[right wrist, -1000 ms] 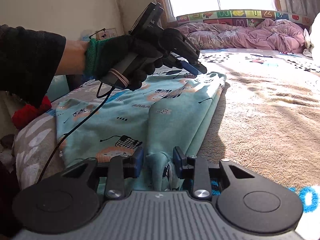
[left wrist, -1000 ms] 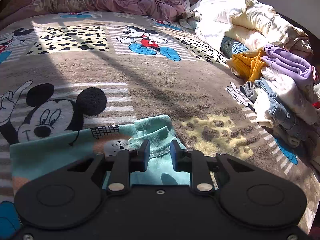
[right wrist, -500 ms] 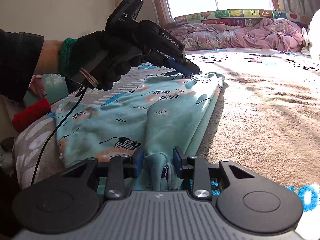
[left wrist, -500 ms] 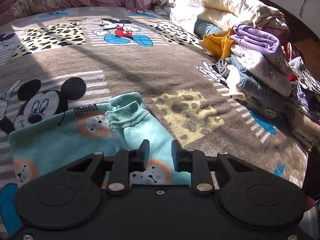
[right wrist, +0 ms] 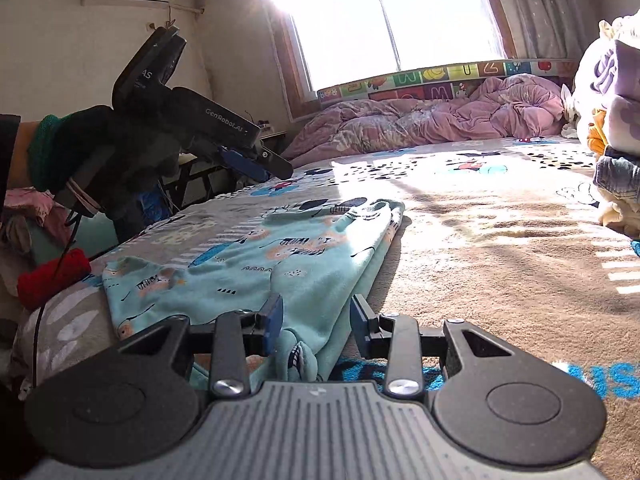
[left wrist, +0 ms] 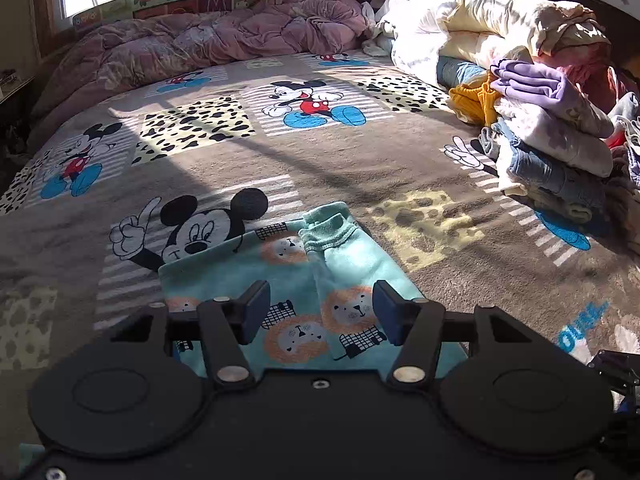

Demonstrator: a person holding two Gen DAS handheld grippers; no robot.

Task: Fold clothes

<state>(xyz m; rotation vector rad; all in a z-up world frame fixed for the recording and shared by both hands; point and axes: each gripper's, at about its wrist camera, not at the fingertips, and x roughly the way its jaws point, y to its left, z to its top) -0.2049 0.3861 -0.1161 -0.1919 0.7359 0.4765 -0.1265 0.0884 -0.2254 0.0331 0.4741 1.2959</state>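
Note:
A teal garment with lion prints (left wrist: 304, 280) lies folded lengthwise on the Mickey Mouse blanket (left wrist: 360, 152), its cuff end pointing up the bed. My left gripper (left wrist: 320, 312) hovers above the garment's near part; its jaws are opening wide with nothing between the pads. In the right wrist view a gloved hand holds that left gripper (right wrist: 264, 166) in the air over the garment's (right wrist: 280, 256) far left side. My right gripper (right wrist: 316, 320) sits low at the garment's near end. Its jaws are opening, with a bunched fold between them and a gap showing at the right pad.
A stack of folded clothes (left wrist: 552, 136) stands at the bed's right side, with a cream duvet (left wrist: 480, 20) behind it. A pink quilt (left wrist: 240, 40) lies along the window end. A red item (right wrist: 52, 276) sits at the bed's left edge.
My left gripper has lifted up and back off the garment, and its jaws have spread wide. The right gripper has stayed at the garment's near end, tilting up a little.

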